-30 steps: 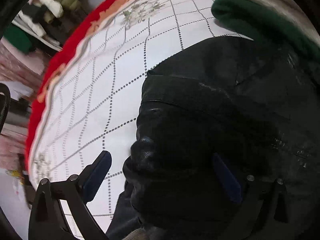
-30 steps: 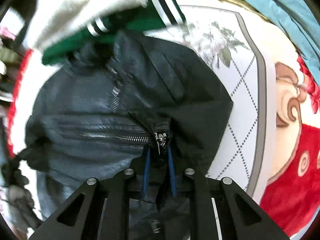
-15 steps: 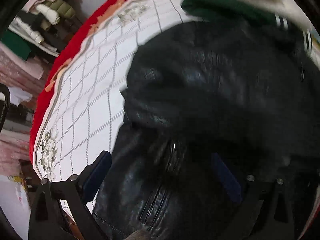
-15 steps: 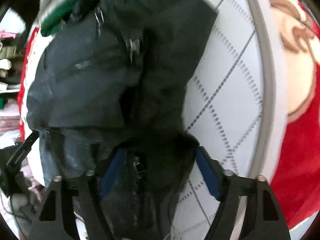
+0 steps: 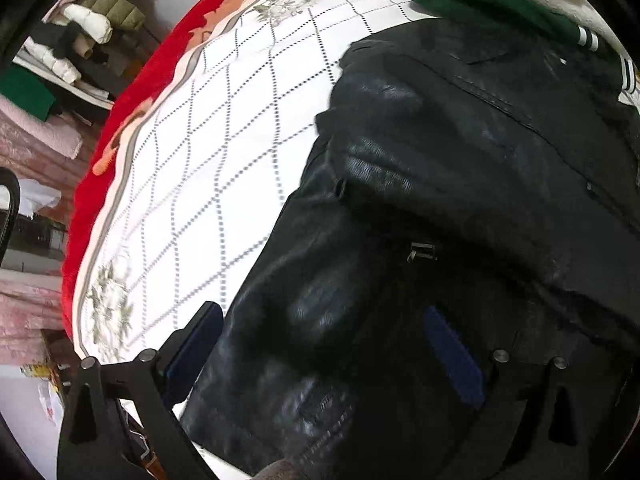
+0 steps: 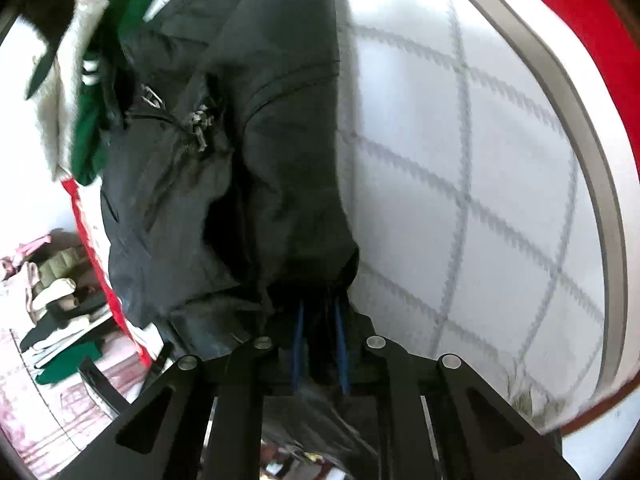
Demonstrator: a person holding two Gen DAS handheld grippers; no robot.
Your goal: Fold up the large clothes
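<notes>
A black leather jacket point(image 5: 460, 184) lies bunched on a white quilted bedspread point(image 5: 224, 152). My left gripper point(image 5: 324, 344) is open, its blue-padded jaws wide apart over the jacket's near edge, not gripping it. In the right wrist view my right gripper point(image 6: 320, 316) is shut on a fold of the same jacket point(image 6: 256, 152), which stretches away from the jaws; its zipper shows at upper left.
A green and white striped garment point(image 5: 488, 4) lies at the jacket's far edge, also in the right wrist view point(image 6: 88, 120). The bedspread's red border point(image 5: 132, 92) marks the bed edge. Shelves with folded clothes point(image 5: 76, 44) stand beyond.
My right gripper opened half a second ago and has shut again on a jacket fold, swinging so the jacket stretches away. My left gripper stayed open and shifted over the jacket's edge.
</notes>
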